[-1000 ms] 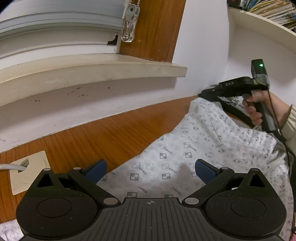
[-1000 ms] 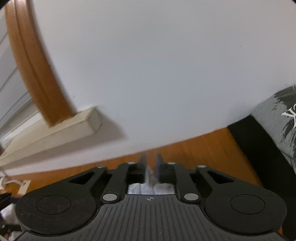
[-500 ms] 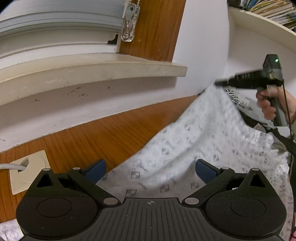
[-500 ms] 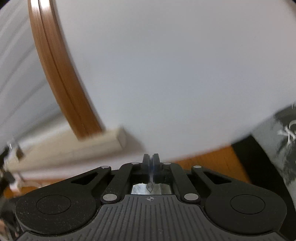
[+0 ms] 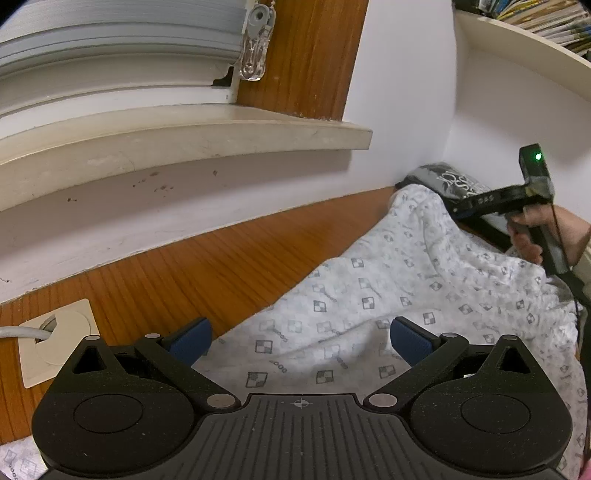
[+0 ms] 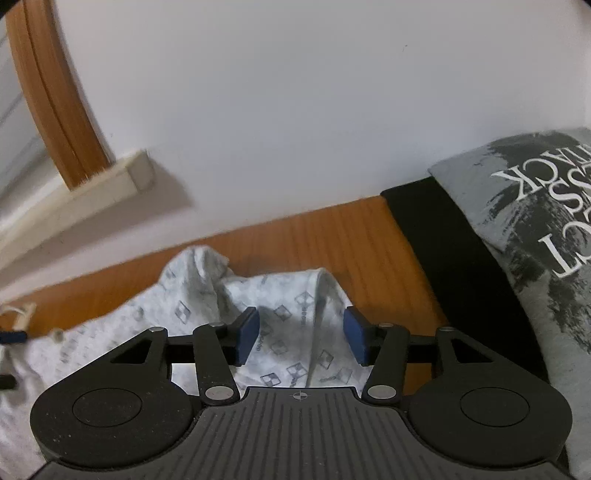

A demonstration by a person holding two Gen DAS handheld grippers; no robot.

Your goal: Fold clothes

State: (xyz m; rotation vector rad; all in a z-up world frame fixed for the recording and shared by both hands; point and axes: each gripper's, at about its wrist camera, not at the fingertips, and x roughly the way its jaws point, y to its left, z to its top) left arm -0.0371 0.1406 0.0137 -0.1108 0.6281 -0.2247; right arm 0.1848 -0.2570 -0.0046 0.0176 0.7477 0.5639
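Lay rumpled on the wooden tabletop (image 5: 229, 254): 1 white patterned garment (image 5: 406, 295), far corner bunched, no neat fold visible. Both claws agape, clamping nothing: left claw (image 5: 301, 341), right claw (image 6: 301, 341). Nearby, 1 grey printed shirt (image 6: 535, 229), seemingly folded. Folding apparently unfinished.

patterned garment (image 5: 388, 295) lies on the table (image 5: 221, 266), folded clothes (image 6: 517, 236) to its right by the wall.

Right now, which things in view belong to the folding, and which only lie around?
For the folding:
- white patterned garment
- left gripper, open
- right gripper, open
- grey printed T-shirt, folded on a black garment

Only lying around:
- socket plate with cable
- window sill
- shelf of magazines
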